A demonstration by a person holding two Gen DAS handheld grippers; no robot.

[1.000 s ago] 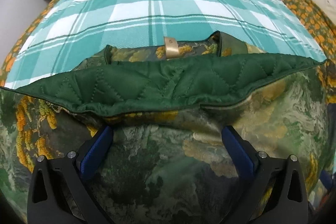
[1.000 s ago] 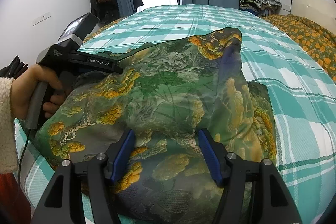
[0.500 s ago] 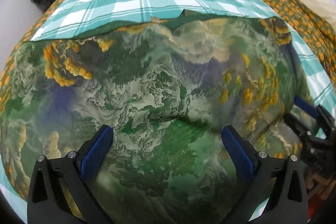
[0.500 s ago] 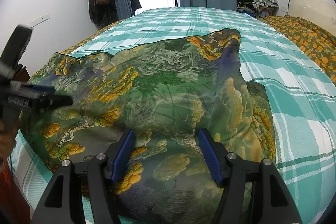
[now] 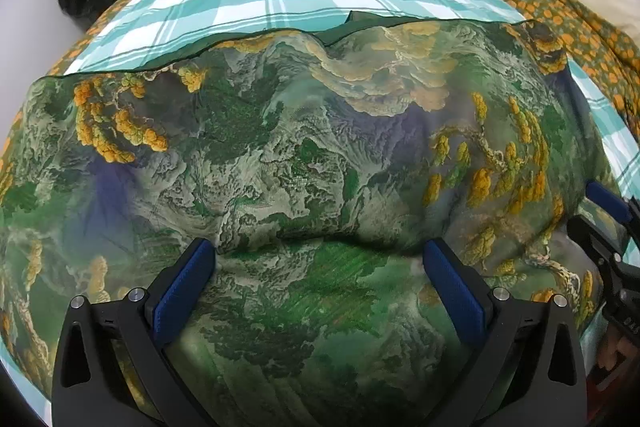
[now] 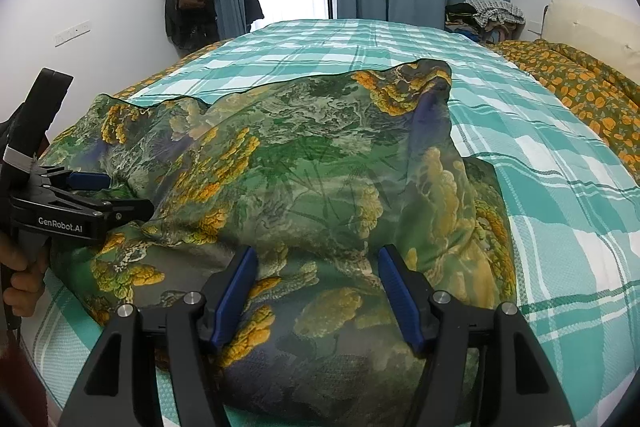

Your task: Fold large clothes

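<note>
Both grippers spread, nothing pinched: left gripper (image 5: 320,287), right gripper (image 6: 316,291) over the folded jacket (image 6: 304,187) on the bed (image 6: 540,187). Pinch near-edge corners squarely before folding again.

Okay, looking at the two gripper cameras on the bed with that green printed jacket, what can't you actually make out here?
- Left wrist view: the jacket fills the frame; its underside and near edge are hidden behind the left gripper.
- Right wrist view: whether the right gripper presses the fabric is unclear.
- Right wrist view: the person's hand is cut off by the frame edge.
</note>
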